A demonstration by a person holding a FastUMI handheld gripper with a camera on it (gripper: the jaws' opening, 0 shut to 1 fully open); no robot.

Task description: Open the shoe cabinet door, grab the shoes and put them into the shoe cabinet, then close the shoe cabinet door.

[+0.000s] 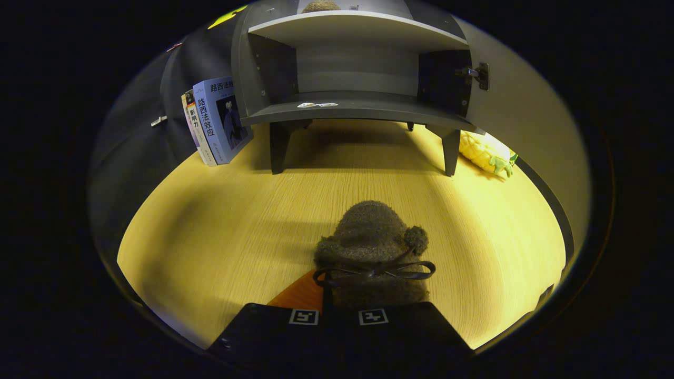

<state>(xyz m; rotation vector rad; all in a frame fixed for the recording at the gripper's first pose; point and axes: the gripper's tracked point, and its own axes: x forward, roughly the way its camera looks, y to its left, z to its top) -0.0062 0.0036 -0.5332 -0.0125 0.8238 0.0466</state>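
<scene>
A fuzzy grey-brown shoe (pixel 371 247) with a pompom and a dark ribbon bow is held in my gripper (pixel 339 310), whose fingers are shut on its heel end; it hangs just above the wooden table (pixel 210 231). Beyond it stands the grey shoe cabinet (pixel 353 68) on short legs, its door (pixel 526 121) swung open to the right. The lower compartment is open and bare except for a small sticker. Another fuzzy object (pixel 321 6) sits on the upper shelf, mostly cut off.
Books (pixel 216 123) lean against the cabinet's left side. A yellow pineapple toy (pixel 487 152) lies behind the cabinet's right leg, by the open door. Dark cloth walls the booth on the left.
</scene>
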